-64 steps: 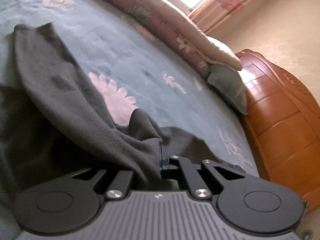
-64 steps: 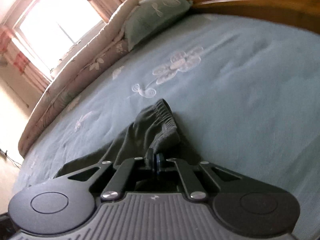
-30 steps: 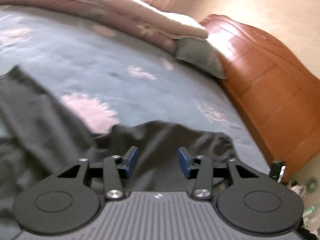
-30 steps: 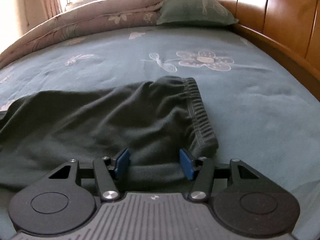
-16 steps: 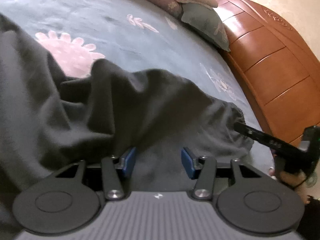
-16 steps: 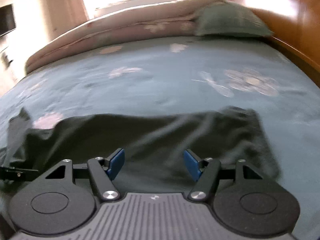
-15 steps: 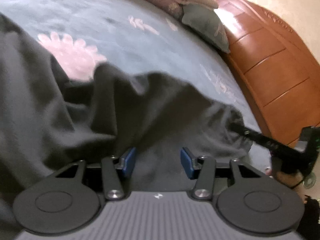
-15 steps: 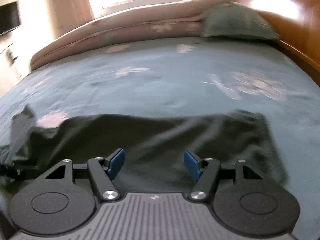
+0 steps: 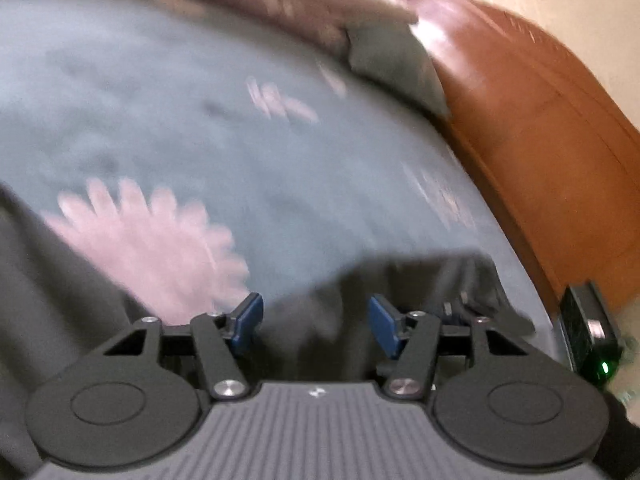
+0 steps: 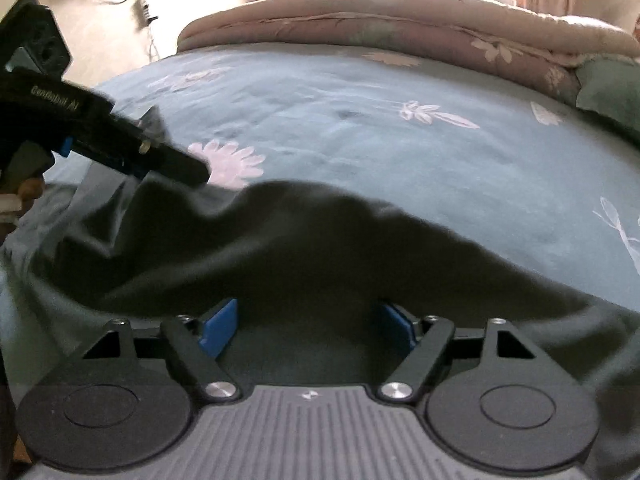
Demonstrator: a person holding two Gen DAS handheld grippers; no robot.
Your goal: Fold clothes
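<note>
A dark grey garment (image 10: 320, 240) lies spread and rumpled across the teal bedsheet (image 10: 400, 152). My right gripper (image 10: 308, 328) hovers over its near edge. Its jaws are opening, the blue pads are wide apart, and the cloth lies loose under them. My left gripper (image 10: 194, 172) reaches in from the upper left over the garment's far end. The left wrist view is blurred. There the left gripper (image 9: 316, 322) has its jaws opening above a fold of the garment (image 9: 420, 280), and the pads press on nothing.
A rolled floral quilt (image 10: 400, 24) and a green pillow (image 10: 612, 88) lie along the far side of the bed. The wooden headboard (image 9: 540, 140) rises on the right. The housing of the other gripper (image 9: 588, 328) shows at the right edge.
Both grippers, earlier shut on the garment, have let it go and their jaws have widened. The right view has swung left across the bed. The left view has shifted and blurred.
</note>
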